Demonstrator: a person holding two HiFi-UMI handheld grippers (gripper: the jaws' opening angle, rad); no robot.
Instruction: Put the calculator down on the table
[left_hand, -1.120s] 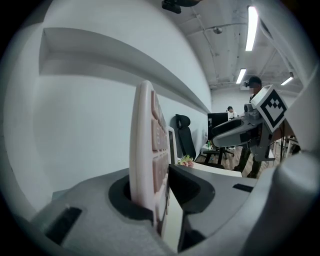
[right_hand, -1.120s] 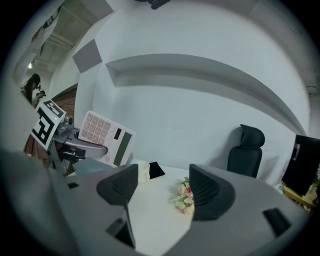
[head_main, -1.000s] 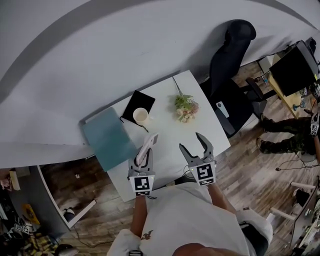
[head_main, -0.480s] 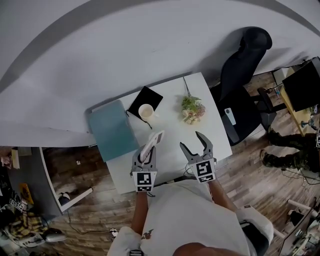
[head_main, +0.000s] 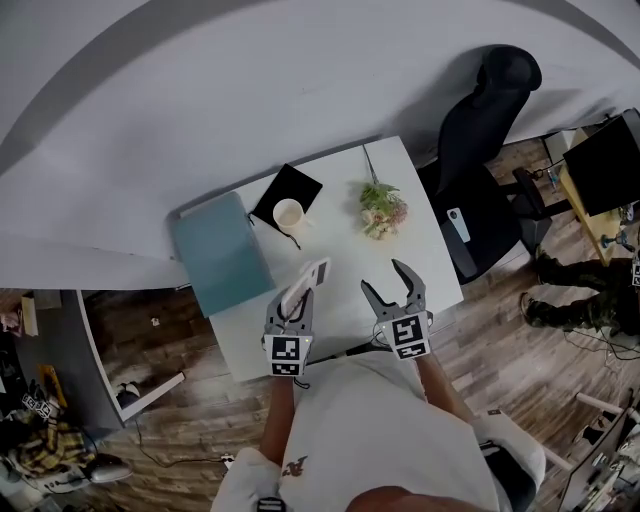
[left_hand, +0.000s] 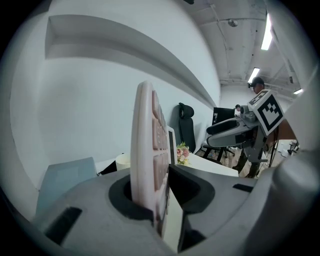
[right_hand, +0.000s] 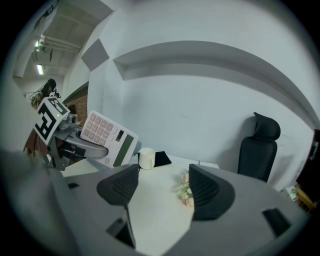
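Over on the left of the white tabletop (head_main: 340, 255) a teal folder (head_main: 220, 262) is lying flat, and just right of it the left tongs (head_main: 297, 306) are clamping down hard on the calculator (head_main: 306, 283), jaws closed on its lower end. In the left gripper view the calculator (left_hand: 147, 150) is standing edge-on between the two pads, rising straight out of the grip with its pale pink keys facing right. From the right gripper view the same calculator (right_hand: 107, 137) is sitting tilted in the left tongs (right_hand: 75, 145), raised clear of the tabletop, key face and dark green display turned this way; the key legends are coming through too small to read, and no brand is legible. The marker cube (head_main: 285, 358) behind the jaws is showing only a black-and-white square pattern. Moving right, a cup (head_main: 288, 213) is resting on a black notebook (head_main: 293, 184) at the far edge, then a small bunch of flowers (head_main: 380, 212) is lying on its side. Next, the right tongs (head_main: 384, 279) are hovering over the near edge with jaws spread wide and nothing between them, well apart from the calculator. Past the tabletop's right end, a black office chair (head_main: 480, 150) is standing.
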